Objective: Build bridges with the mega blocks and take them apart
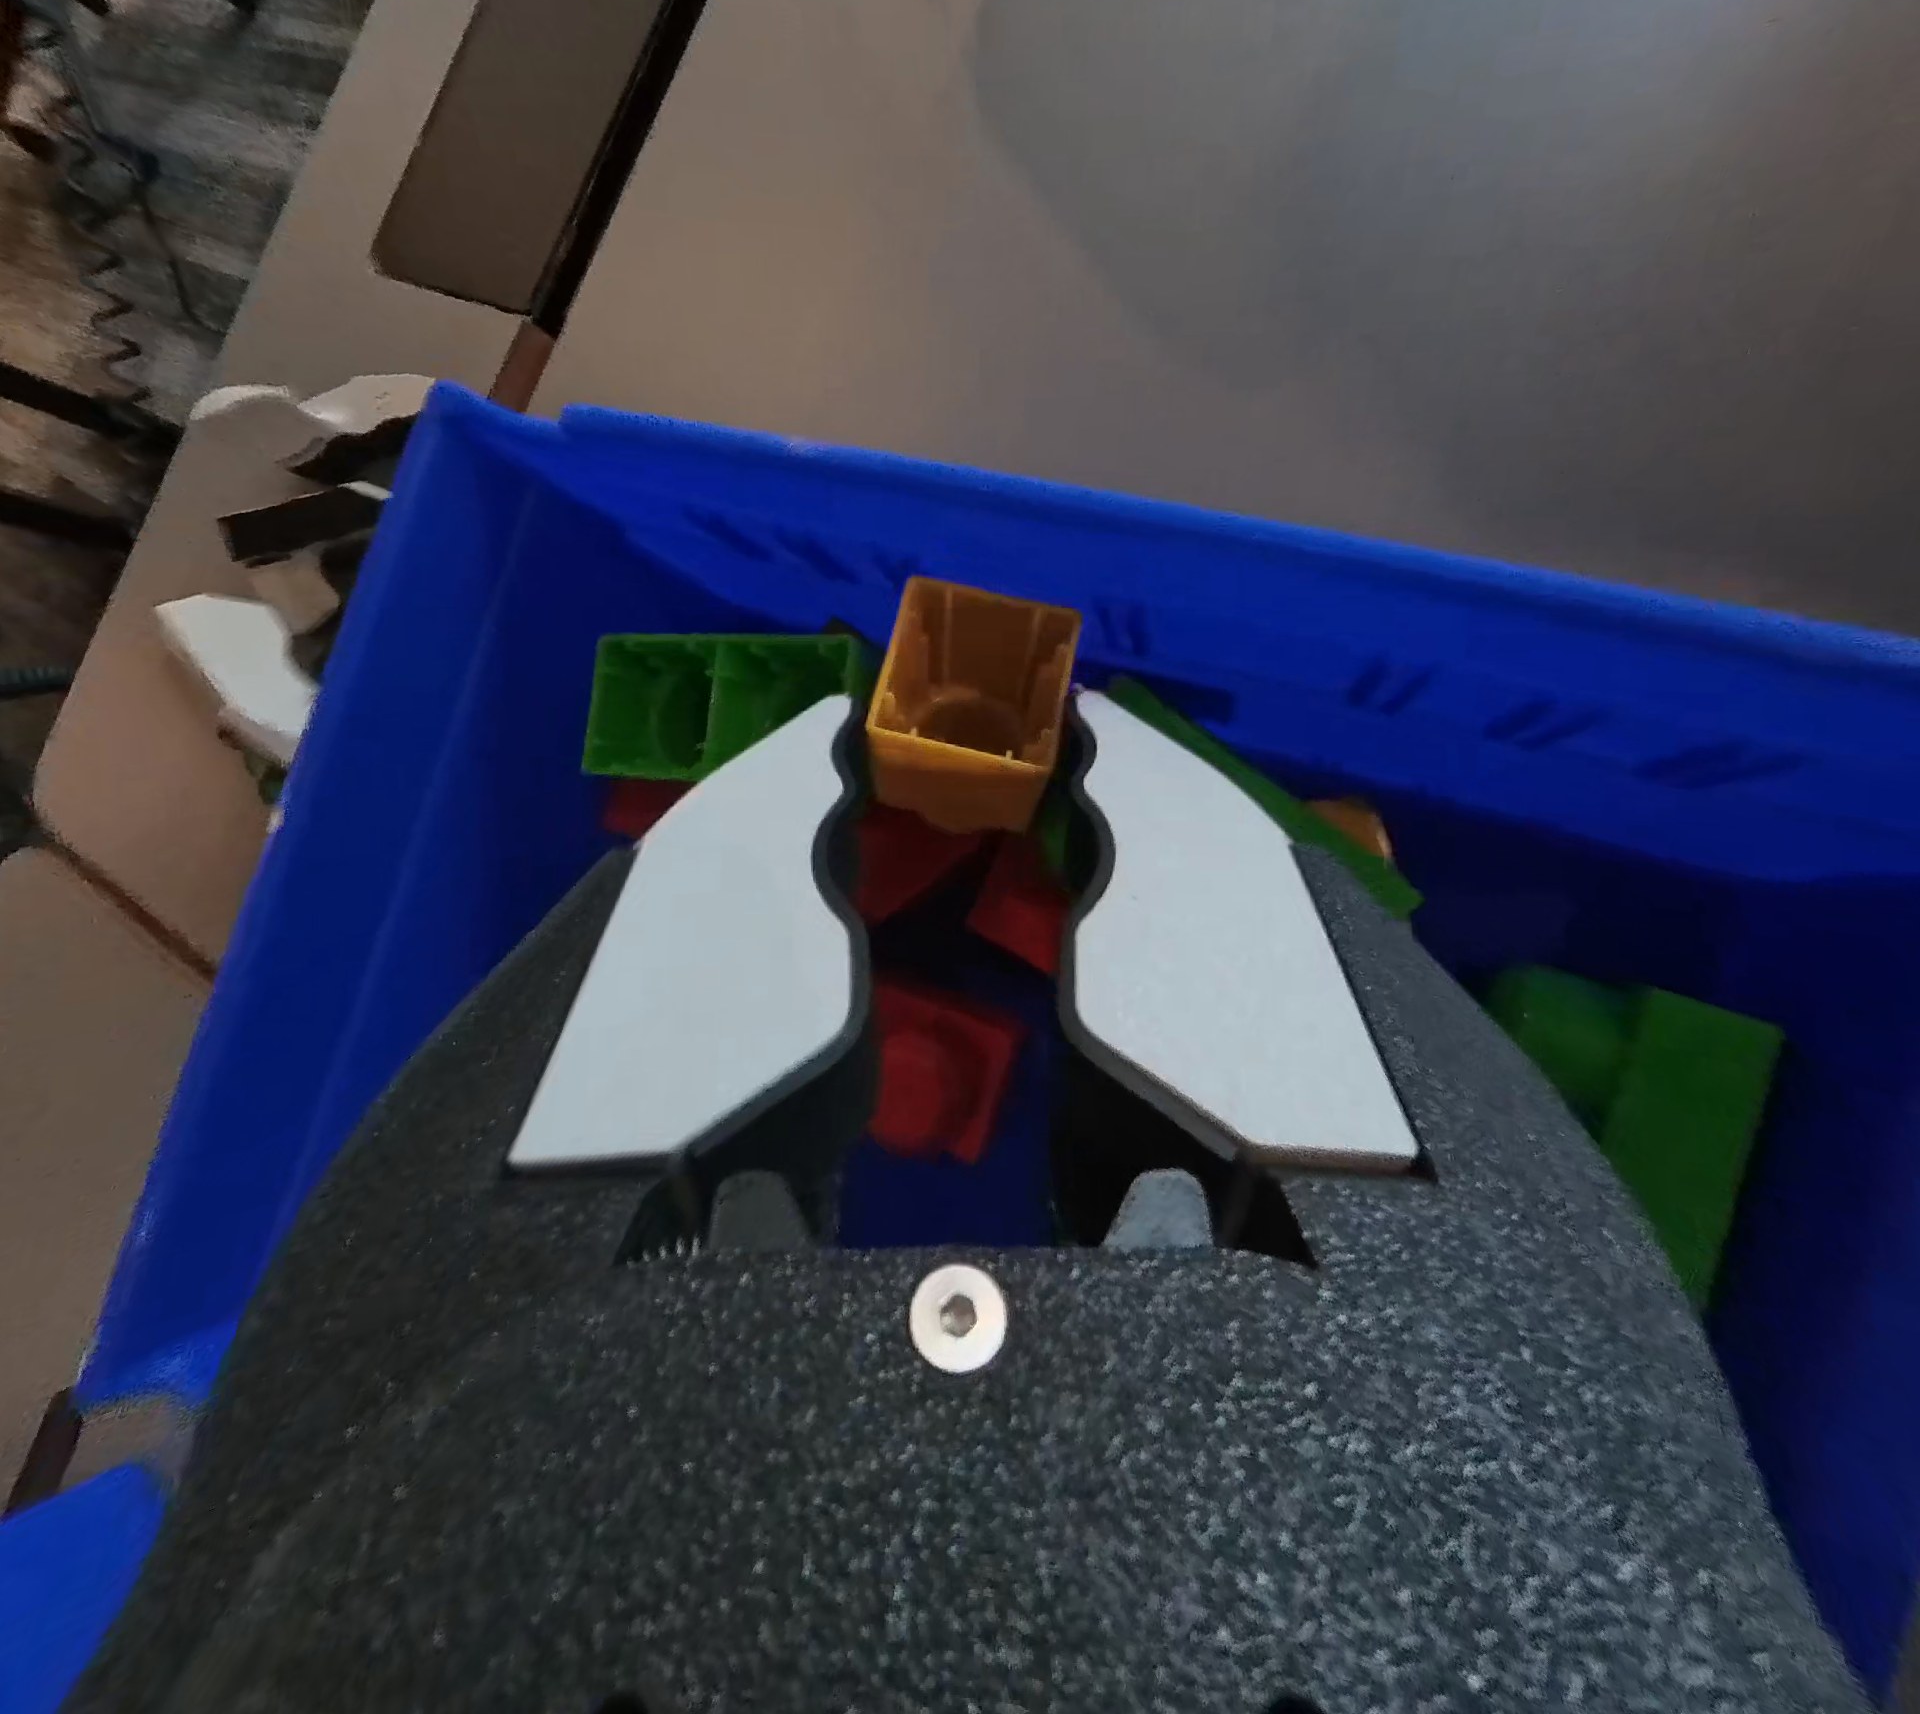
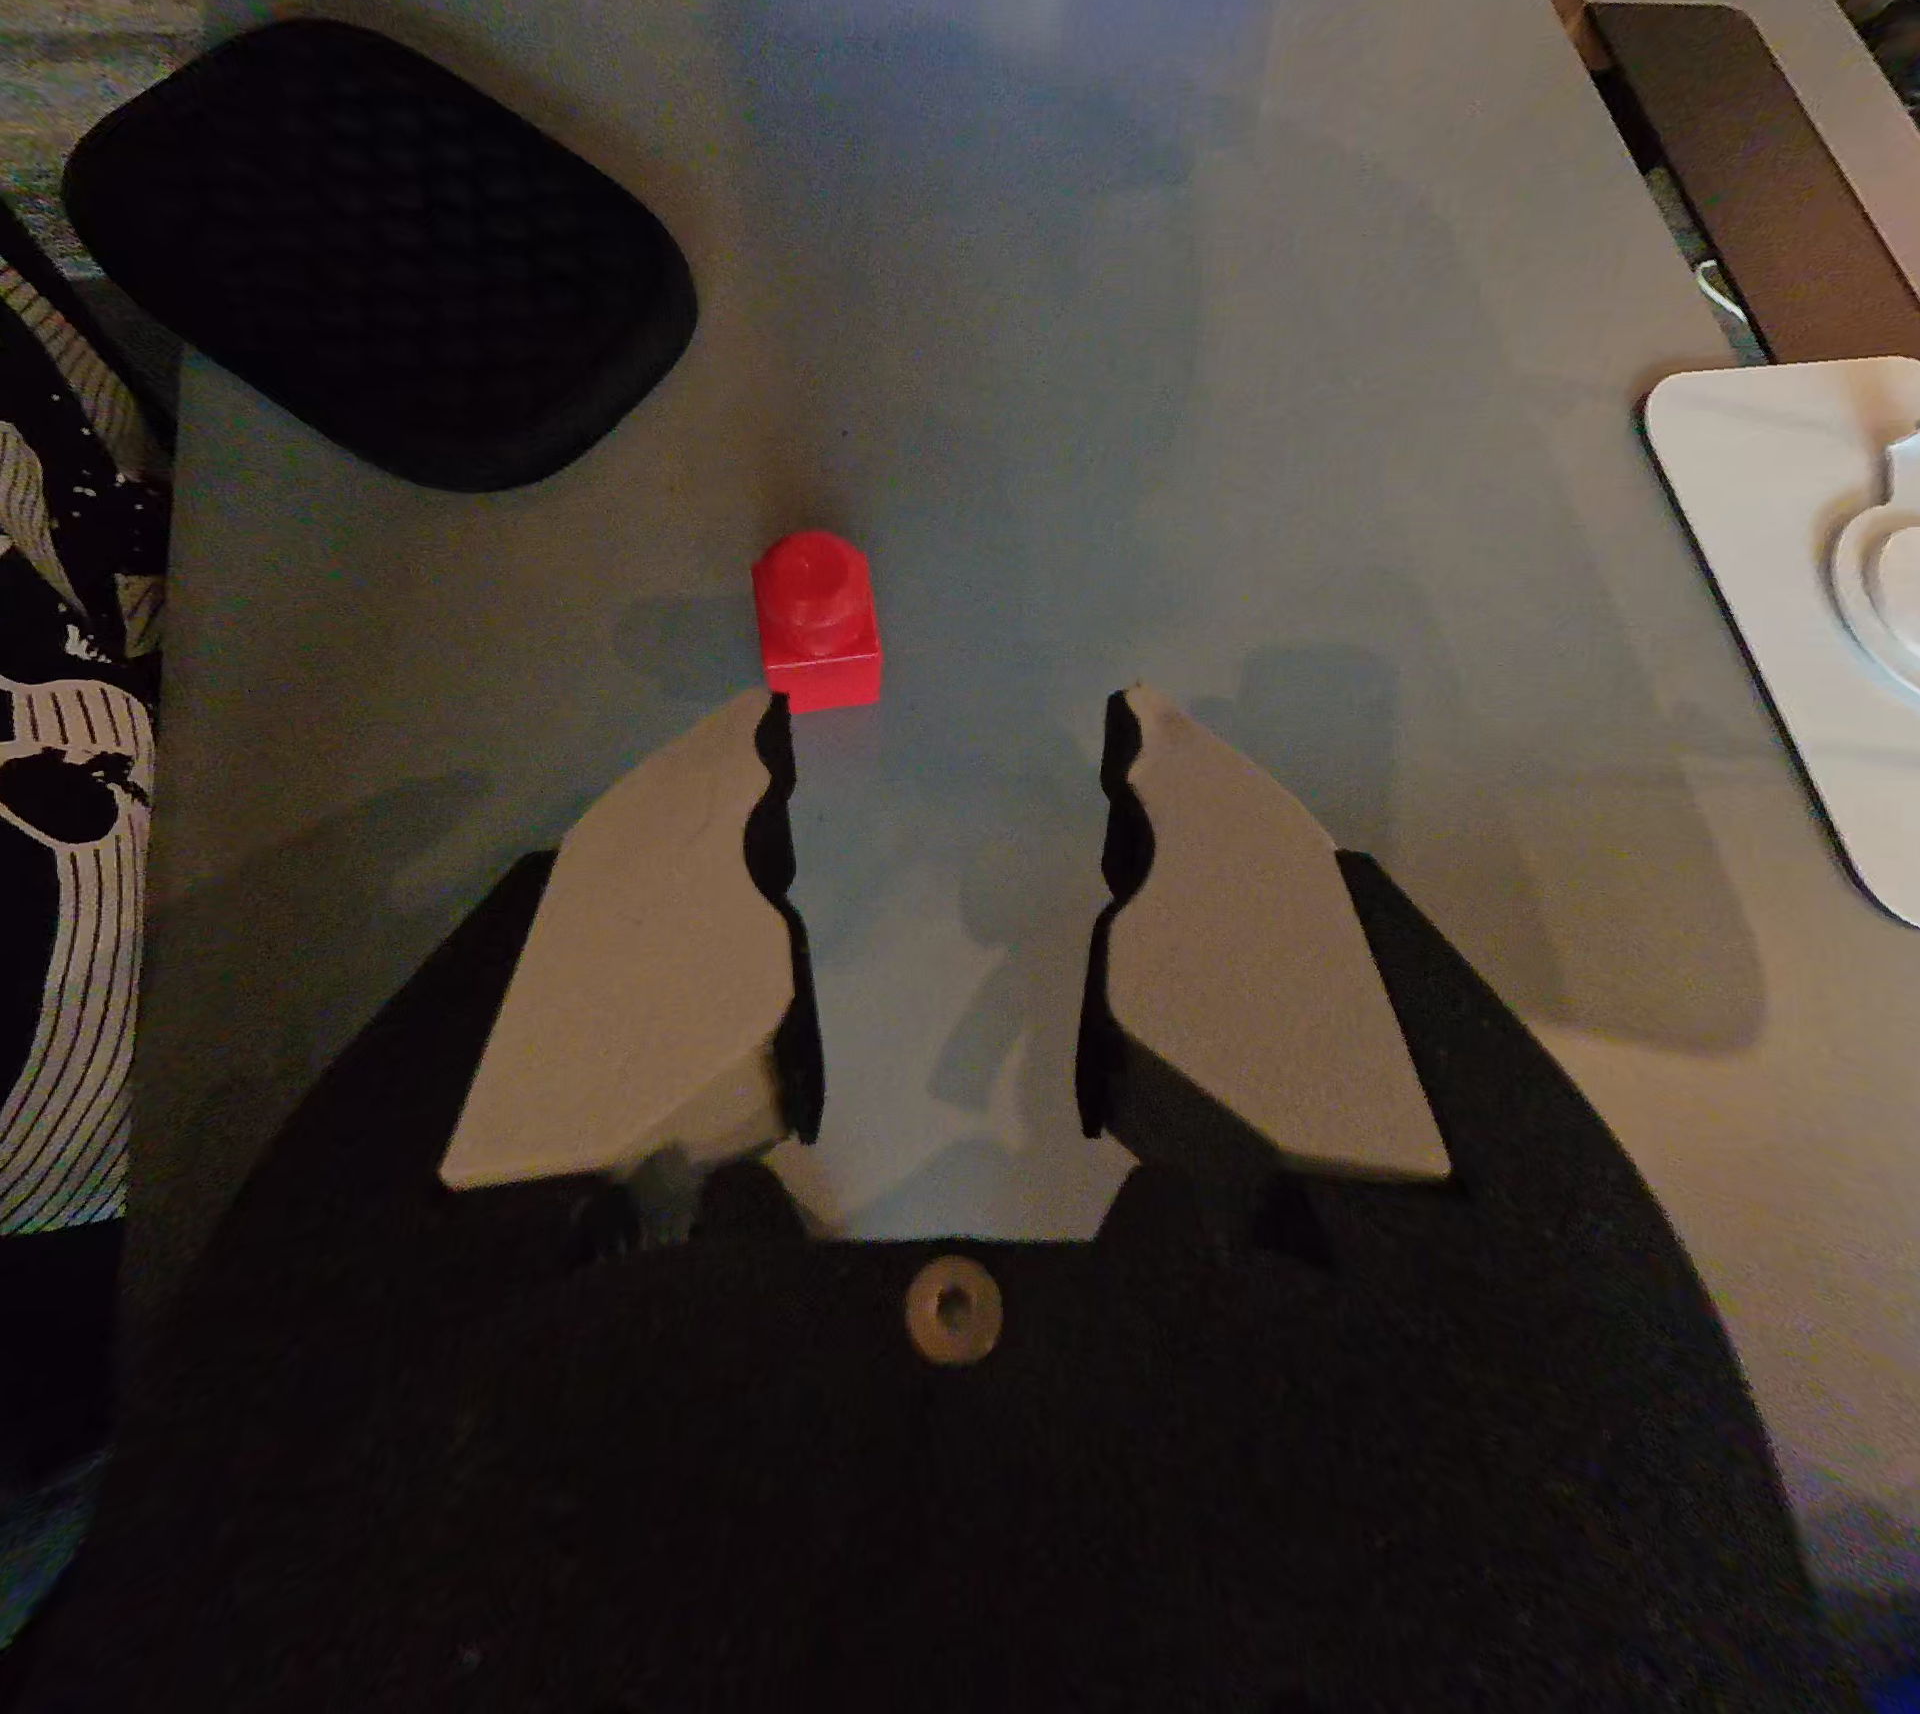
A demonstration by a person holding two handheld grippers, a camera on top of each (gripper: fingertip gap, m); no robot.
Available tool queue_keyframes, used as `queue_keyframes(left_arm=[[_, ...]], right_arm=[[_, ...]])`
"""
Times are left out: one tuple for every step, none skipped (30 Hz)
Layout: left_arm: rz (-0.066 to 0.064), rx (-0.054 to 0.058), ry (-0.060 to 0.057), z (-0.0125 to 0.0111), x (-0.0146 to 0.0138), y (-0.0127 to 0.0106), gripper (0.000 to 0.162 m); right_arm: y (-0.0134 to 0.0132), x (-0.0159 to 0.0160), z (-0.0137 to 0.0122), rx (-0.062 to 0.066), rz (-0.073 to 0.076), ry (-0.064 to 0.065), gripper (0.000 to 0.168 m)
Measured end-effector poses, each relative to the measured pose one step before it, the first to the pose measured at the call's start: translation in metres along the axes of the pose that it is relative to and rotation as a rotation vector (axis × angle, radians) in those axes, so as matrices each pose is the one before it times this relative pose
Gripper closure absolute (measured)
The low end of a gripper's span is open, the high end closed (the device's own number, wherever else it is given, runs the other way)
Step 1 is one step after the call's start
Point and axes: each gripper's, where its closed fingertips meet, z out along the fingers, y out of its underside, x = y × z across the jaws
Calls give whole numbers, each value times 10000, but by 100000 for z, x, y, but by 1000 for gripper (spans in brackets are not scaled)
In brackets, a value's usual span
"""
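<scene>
**Bridge build: early stage, one block out, second in the claw**

Progress: a single red block [image 2: 818, 625] stands stud-up on the grey surface [image 2: 1039, 262], alone. No span, no second pier, nothing stacked. Judged from this, the build has barely begun; the whole bridge and all of the taking-apart remain.

Supply: the blue bin [image 1: 1299, 615] holds a loose jumble of green blocks [image 1: 675, 708] and red blocks [image 1: 935, 1082], lying at all angles. In the right wrist view the bin sits at the far end of the surface, well apart from the standing red block.

Left claw [image 1: 971, 729]: narrowed onto a yellow-orange block [image 1: 971, 708], gripped near the fingertips, hollow underside facing the camera. The block is over the bin's contents; whether it is lifted clear of the pile I cannot tell.

Right claw [image 2: 951, 708]: jaws spread wide, holding nothing. Its left fingertip [image 2: 753, 719] appears just beside the near corner of the red block; contact is not certain.

Off-task: a black chair seat [image 2: 374, 251] at the surface's edge.
</scene>
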Motion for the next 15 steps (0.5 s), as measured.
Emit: queue_keyframes(left_arm=[[15,-61,-358,-317,-394,174,127],[-14,-39,-331,-451,-265,69,127],[-111,150,-336,-571,-220,-290,127],[-185,344,-384,-699,-251,-640,127],[-187,416,-423,-783,-260,-842,127],[-169,452,-507,-832,-313,-1012,127],[-194,485,-519,-835,-248,-1182,127],[-224,519,-481,-781,-103,-1329,127],[-247,541,-477,-708,26,-1470,127],[-272,561,-416,-633,253,-1547,127],[-322,571,-273,-531,585,-1596,127],[-397,570,-183,-418,816,-1551,127],[-433,539,-40,-295,1093,-1438,127],[-427,507,125,-174,1385,-1282,127],[-402,486,184,-51,1494,-1128,127]], right_arm=[[-40,-37,33,17,6,-21,111],[-39,-23,41,19,-20,-6,111],[-35,-19,49,22,-18,-1,111],[-23,-45,39,2,3,-25,111],[-55,-65,65,14,-9,-32,111],[-85,-69,64,35,-27,-32,112],[-109,-80,68,45,-22,-31,112],[-131,-96,86,55,-11,-36,112],[-128,-99,85,53,-14,-40,113],[-121,-116,91,50,-18,-37,113],[-150,-115,82,64,-18,-35,113],[-178,-134,79,71,-20,-46,113],[-233,-144,74,98,-20,-52,113],[-282,-151,69,120,-12,-62,113],[-329,-159,51,135,-6,-64,113]])
